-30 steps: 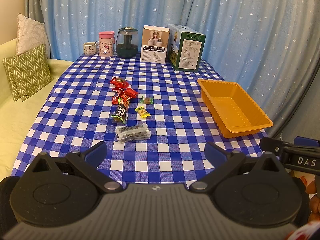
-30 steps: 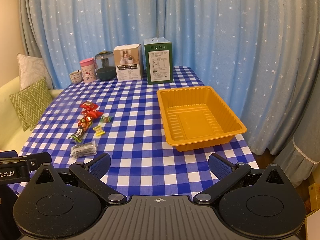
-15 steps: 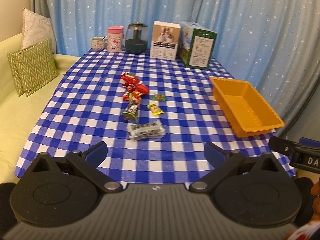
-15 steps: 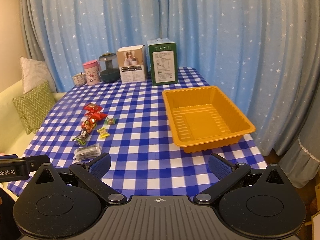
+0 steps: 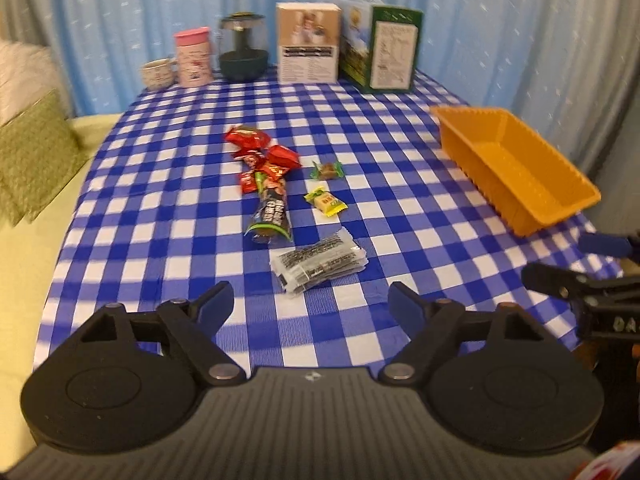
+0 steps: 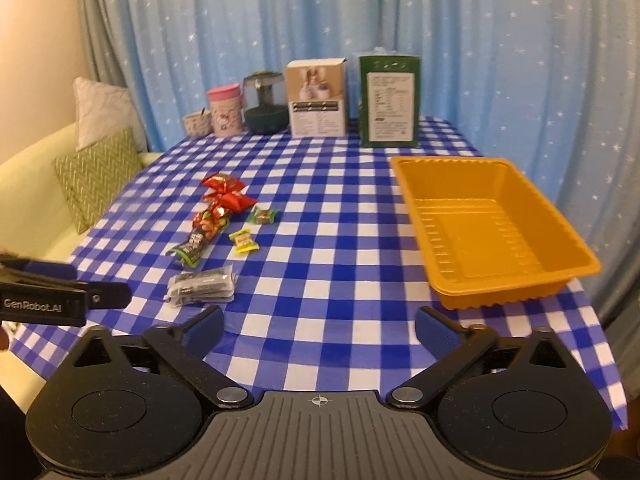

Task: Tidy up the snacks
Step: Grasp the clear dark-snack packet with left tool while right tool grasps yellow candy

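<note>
Several snacks lie mid-table on the blue checked cloth: red wrappers [image 5: 256, 148], a dark bar [image 5: 272, 210], a green candy [image 5: 327, 170], a yellow candy [image 5: 325, 202] and a clear pack of dark sticks [image 5: 318, 266]. They also show in the right wrist view, with the clear pack [image 6: 202, 284] nearest. An empty orange tray [image 6: 492, 236] stands at the right; it shows in the left wrist view too [image 5: 516, 164]. My left gripper [image 5: 310, 306] is open and empty just short of the clear pack. My right gripper [image 6: 318, 326] is open and empty above the table's front edge.
At the back stand a small cup [image 5: 158, 74], a pink mug [image 5: 194, 56], a dark glass jar [image 5: 243, 54], a white box [image 5: 308, 44] and a green box [image 5: 382, 44]. A sofa with cushions [image 6: 98, 172] is left of the table. Blue curtains hang behind.
My left gripper has moved forward and down toward the snacks, which look larger and nearer. My right gripper has moved forward a little over the table.
</note>
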A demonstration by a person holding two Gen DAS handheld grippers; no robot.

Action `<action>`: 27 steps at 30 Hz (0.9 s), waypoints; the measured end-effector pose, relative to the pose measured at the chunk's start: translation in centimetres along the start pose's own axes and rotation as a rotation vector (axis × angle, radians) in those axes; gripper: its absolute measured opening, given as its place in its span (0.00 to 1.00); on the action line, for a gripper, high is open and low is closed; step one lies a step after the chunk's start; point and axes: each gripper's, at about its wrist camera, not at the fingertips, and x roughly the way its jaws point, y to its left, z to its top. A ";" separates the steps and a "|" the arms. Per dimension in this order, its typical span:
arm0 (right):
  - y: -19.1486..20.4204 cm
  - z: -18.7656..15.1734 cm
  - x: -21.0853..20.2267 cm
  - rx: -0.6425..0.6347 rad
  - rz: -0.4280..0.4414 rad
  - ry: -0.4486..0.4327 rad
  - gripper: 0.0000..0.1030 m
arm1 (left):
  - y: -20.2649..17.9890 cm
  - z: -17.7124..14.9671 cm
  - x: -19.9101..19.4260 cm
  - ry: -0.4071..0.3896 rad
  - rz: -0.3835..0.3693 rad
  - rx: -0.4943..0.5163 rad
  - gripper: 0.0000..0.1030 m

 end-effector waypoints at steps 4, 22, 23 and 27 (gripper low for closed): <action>-0.3 0.0 3.0 -0.024 0.010 0.037 0.81 | 0.5 0.5 3.2 -0.002 -0.060 0.106 0.72; -1.4 0.3 13.0 -0.088 0.076 0.139 0.79 | 0.1 2.3 13.7 0.090 -0.219 0.447 0.46; -1.3 0.2 13.1 -0.085 0.077 0.143 0.79 | 0.0 2.4 14.0 0.102 -0.221 0.452 0.44; -1.2 0.2 13.8 -0.089 0.078 0.149 0.79 | -0.1 2.5 14.1 0.136 -0.224 0.411 0.36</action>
